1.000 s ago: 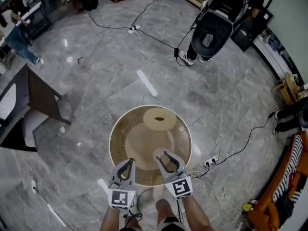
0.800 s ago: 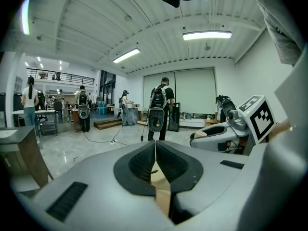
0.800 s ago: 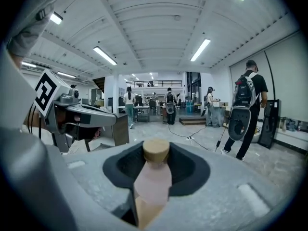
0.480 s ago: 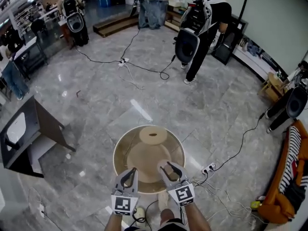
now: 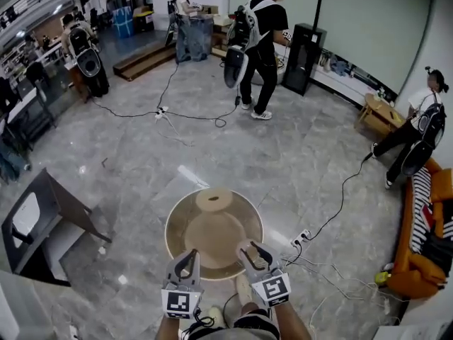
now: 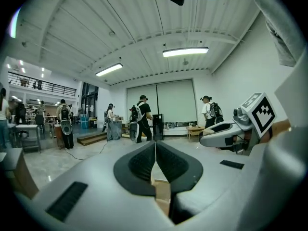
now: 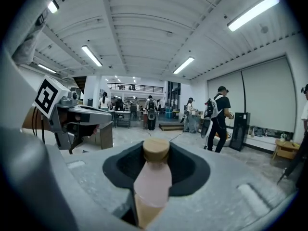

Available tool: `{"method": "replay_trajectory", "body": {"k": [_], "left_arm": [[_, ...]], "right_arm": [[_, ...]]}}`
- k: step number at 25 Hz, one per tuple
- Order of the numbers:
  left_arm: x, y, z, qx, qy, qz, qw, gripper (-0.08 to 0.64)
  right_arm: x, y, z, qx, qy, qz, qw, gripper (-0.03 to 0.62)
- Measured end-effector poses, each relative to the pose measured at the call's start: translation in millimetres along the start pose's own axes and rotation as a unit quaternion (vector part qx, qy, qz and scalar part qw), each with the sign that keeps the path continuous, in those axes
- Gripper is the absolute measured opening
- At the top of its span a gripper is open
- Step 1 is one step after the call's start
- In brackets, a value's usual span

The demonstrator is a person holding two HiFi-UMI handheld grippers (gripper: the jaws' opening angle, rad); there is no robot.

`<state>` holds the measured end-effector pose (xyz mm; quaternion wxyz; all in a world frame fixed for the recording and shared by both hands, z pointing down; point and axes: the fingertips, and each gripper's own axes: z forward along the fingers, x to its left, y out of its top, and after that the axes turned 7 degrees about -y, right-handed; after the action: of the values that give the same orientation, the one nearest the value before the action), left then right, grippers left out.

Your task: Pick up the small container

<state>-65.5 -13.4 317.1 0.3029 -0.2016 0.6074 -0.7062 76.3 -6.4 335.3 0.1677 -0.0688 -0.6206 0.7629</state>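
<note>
The small container is a pale pink bottle with a round wooden cap. It stands upright between the dark pads of my right gripper, which is shut on its body. In the head view the right gripper hangs over the near edge of the round wooden table, and the container shows only as a pale patch between its fingers. My left gripper is beside it on the left. In the left gripper view its jaws meet with nothing between them.
A round wooden disc lies on the table's far side. Cables and a power strip run over the marble floor on the right. A dark folded stand is on the left, an orange sofa on the right. Several people stand far back.
The head view has swung upward, so the table looks smaller and more of the room and its people shows. Both grippers stay side by side at the table's near edge, the right still holding the container.
</note>
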Motion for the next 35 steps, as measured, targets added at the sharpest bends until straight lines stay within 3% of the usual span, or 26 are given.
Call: {"method": "replay_trajectory", "body": {"k": [14, 35], "left_arm": [[-41, -6, -63, 0.004, -0.034, 0.009, 0.9994, 0.021], [-37, -14, -64, 0.006, -0.023, 0.002, 0.9997, 0.021]], "right_arm": [[29, -1, -88, 0.001, -0.045, 0.003, 0.999, 0.135], [35, 1, -78, -0.008, -0.028, -0.004, 1.0, 0.135]]}}
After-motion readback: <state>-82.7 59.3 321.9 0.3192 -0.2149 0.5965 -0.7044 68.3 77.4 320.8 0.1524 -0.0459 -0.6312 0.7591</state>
